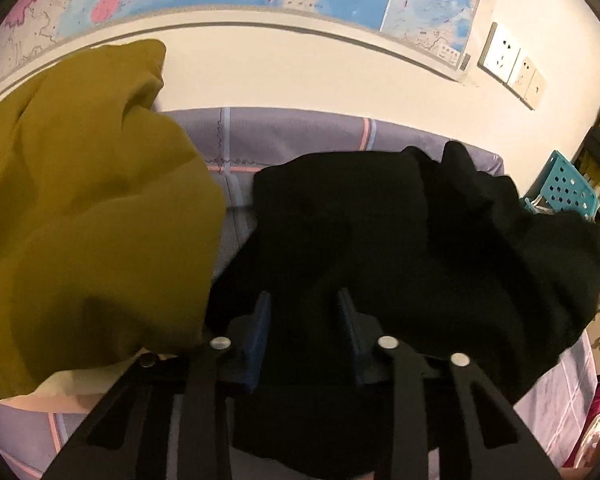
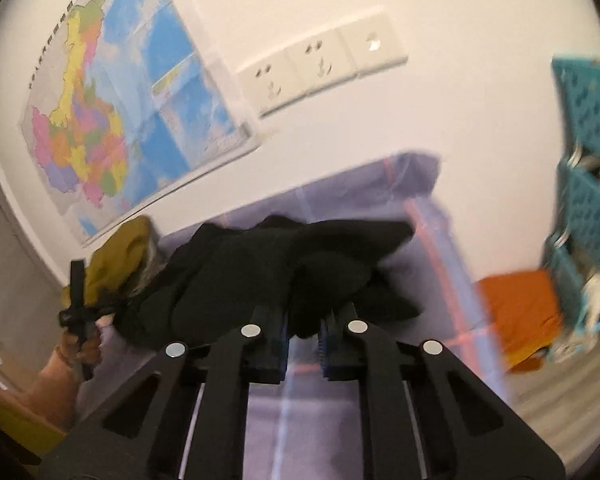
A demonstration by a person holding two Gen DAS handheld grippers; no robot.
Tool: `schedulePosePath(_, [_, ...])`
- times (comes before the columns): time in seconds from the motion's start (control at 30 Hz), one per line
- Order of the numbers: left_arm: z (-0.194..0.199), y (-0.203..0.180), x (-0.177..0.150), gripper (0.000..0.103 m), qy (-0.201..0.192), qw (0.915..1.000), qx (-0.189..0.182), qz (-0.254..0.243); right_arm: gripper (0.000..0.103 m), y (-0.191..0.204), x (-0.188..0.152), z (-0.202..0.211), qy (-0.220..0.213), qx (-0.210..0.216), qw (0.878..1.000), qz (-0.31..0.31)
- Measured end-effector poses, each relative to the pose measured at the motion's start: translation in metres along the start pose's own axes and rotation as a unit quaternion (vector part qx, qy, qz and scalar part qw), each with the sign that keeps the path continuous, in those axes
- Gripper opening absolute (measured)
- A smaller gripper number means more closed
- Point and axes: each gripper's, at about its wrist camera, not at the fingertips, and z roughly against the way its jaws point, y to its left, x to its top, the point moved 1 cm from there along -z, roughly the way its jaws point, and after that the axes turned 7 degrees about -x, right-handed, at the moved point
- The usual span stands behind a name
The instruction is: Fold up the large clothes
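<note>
Both grippers, left point(image 1: 304, 300) and right point(image 2: 303, 320), have their fingers clamped on the black garment point(image 1: 400, 240).

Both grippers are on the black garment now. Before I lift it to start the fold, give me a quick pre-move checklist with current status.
1. Left gripper on the black garment: ok, cloth fills the gap between its fingers.
2. Right gripper on the same garment: ok, a fold sits between its nearly closed fingers.
3. Mustard garment clear of the black one: not ok, it lies against its left edge.
4. Garment spread flat on the purple sheet: not ok, it is bunched.
5. Free bed space on the right: ok in the right wrist view.
6. Grip firmness: cannot tell.
</note>
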Motion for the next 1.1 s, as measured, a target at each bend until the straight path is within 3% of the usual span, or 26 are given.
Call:
schedulePosePath(0.1, [-0.001, -0.006, -0.006, 0.032, -0.002, 0.9998, 0.014, -0.014, 0.015, -0.008, -0.016, -0.035, 0.071, -0.055, 0.996, 0.017])
schedulePosePath(0.17, [0.005, -0.013, -0.009, 0.042, -0.01, 0.9994, 0.015, -0.028, 0.028, -0.014, -0.034, -0.054, 0.122, -0.088, 0.988, 0.023])
schedulePosePath(0.23, [0.016, -0.015, -0.011, 0.054, -0.016, 0.9995, -0.005, -0.028, 0.048, -0.022, -0.04, -0.046, 0.11, -0.1, 0.989, 0.003])
schedulePosePath(0.33, [0.038, -0.024, -0.018, 0.061, -0.027, 0.9984, -0.023, -0.044, 0.053, -0.022, -0.032, -0.015, 0.057, -0.108, 0.992, -0.016])
schedulePosePath(0.43, [0.051, -0.038, -0.03, 0.064, -0.034, 0.9962, -0.035, -0.071, 0.054, -0.001, -0.025, 0.01, 0.015, -0.08, 0.997, 0.013])
schedulePosePath(0.57, [0.038, -0.063, -0.044, 0.065, -0.013, 0.994, -0.042, -0.1, 0.059, 0.033, -0.033, -0.006, 0.034, -0.054, 0.996, 0.068])
schedulePosePath(0.67, [0.018, -0.071, -0.05, 0.071, 0.0, 0.9932, -0.011, -0.116, 0.066, 0.04, -0.044, -0.04, 0.067, -0.064, 0.992, 0.081])
schedulePosePath(0.7, [0.014, -0.071, -0.05, 0.071, -0.004, 0.9934, -0.001, -0.115, 0.064, 0.042, -0.048, -0.05, 0.072, -0.073, 0.99, 0.094])
schedulePosePath(0.73, [0.013, -0.069, -0.049, 0.07, -0.009, 0.994, 0.0, -0.109, 0.055, 0.043, -0.051, -0.06, 0.076, -0.086, 0.987, 0.11])
schedulePosePath(0.8, [0.012, -0.062, -0.048, 0.062, -0.014, 0.9954, 0.0, -0.094, 0.027, 0.041, -0.054, -0.069, 0.083, -0.096, 0.984, 0.126])
schedulePosePath(0.83, [0.012, -0.059, -0.048, 0.047, -0.018, 0.9959, 0.007, -0.089, 0.013, 0.04, -0.051, -0.068, 0.082, -0.1, 0.983, 0.131])
schedulePosePath(0.87, [0.012, -0.055, -0.045, 0.044, -0.018, 0.9962, 0.022, -0.083, 0.008, 0.036, -0.047, -0.065, 0.081, -0.095, 0.985, 0.121])
schedulePosePath(0.93, [0.014, -0.048, -0.043, 0.04, -0.016, 0.9978, 0.011, -0.063, 0.003, 0.021, -0.033, -0.049, 0.056, -0.091, 0.991, 0.079])
schedulePosePath(1.03, [0.017, -0.057, -0.044, 0.046, -0.02, 0.9951, 0.034, -0.091, 0.004, 0.012, -0.04, -0.061, 0.083, -0.094, 0.991, 0.055])
schedulePosePath(1.1, [0.015, -0.059, -0.041, 0.049, -0.014, 0.9956, 0.035, -0.086, 0.004, 0.018, -0.05, -0.07, 0.105, -0.104, 0.986, 0.081])
